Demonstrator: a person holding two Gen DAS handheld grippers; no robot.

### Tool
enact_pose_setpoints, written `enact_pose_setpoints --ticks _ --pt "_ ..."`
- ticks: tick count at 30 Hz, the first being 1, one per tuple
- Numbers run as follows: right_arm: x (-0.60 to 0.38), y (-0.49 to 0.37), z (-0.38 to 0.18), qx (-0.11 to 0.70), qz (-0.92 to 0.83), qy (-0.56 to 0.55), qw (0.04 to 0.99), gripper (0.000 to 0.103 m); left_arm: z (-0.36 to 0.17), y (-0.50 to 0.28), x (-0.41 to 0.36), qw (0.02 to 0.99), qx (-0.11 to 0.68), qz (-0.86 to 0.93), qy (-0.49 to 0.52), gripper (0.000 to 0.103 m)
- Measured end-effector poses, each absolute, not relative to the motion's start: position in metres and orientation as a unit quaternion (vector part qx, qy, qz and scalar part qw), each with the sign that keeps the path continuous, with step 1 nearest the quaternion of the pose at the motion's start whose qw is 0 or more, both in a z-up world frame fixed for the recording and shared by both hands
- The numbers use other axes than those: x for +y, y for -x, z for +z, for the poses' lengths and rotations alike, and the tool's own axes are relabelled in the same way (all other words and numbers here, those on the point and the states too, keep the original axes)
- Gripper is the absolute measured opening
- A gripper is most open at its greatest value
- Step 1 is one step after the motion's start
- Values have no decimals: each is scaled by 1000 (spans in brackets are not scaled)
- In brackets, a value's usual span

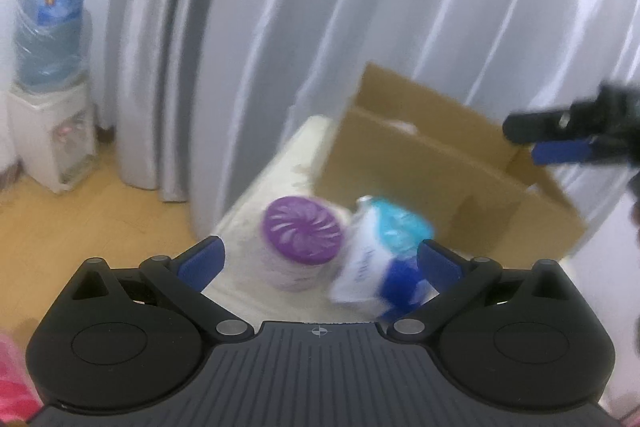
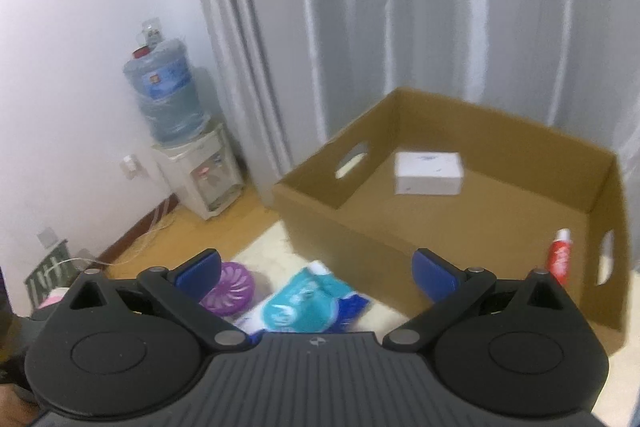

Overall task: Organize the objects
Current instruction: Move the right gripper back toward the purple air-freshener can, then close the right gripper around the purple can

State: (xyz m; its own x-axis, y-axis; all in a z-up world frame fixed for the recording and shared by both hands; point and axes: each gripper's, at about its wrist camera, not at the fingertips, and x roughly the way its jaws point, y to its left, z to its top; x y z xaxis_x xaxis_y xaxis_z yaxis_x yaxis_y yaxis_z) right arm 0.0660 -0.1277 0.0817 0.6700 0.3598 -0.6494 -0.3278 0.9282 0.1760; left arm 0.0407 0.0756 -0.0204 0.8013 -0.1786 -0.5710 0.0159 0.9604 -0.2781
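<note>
A round purple-lidded container (image 1: 302,229) and a blue-and-white packet (image 1: 380,259) lie side by side on a cream cloth (image 1: 264,187), just ahead of my left gripper (image 1: 318,261), which is open with nothing between its fingers. Behind them stands an open cardboard box (image 1: 440,167). In the right wrist view the box (image 2: 472,227) holds a white carton (image 2: 428,173) and a red tube (image 2: 560,259). My right gripper (image 2: 316,271) is open and empty above the purple container (image 2: 230,289) and the packet (image 2: 304,303); it shows at the left view's right edge (image 1: 560,141).
A water dispenser with a large blue bottle (image 2: 168,99) stands in the room's corner on a wooden floor (image 1: 80,219). Grey curtains (image 2: 400,27) hang behind the box. Something pink (image 1: 12,387) shows at the lower left edge.
</note>
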Motion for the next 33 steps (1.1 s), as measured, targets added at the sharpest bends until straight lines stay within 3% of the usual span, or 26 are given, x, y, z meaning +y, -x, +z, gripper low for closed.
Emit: enact_pose_setpoints --ticks 10,18,24,31,33 --pt "-74 -95 44 400 273 -34 874 103 -41 -62 70 938 344 -6 36 103" --pt "-39 -118 5 440 298 -16 847 98 -48 -72 71 938 340 -49 53 101" --pt "-27 -130 -14 464 306 -18 831 91 -54 -84 80 930 347 -77 94 85" --pt "-26 -144 -29 488 299 -33 820 80 -57 -95 84 923 353 -89 124 79" --pt "-26 -147 -31 490 302 -37 817 79 -60 -100 86 918 361 -86 140 72"
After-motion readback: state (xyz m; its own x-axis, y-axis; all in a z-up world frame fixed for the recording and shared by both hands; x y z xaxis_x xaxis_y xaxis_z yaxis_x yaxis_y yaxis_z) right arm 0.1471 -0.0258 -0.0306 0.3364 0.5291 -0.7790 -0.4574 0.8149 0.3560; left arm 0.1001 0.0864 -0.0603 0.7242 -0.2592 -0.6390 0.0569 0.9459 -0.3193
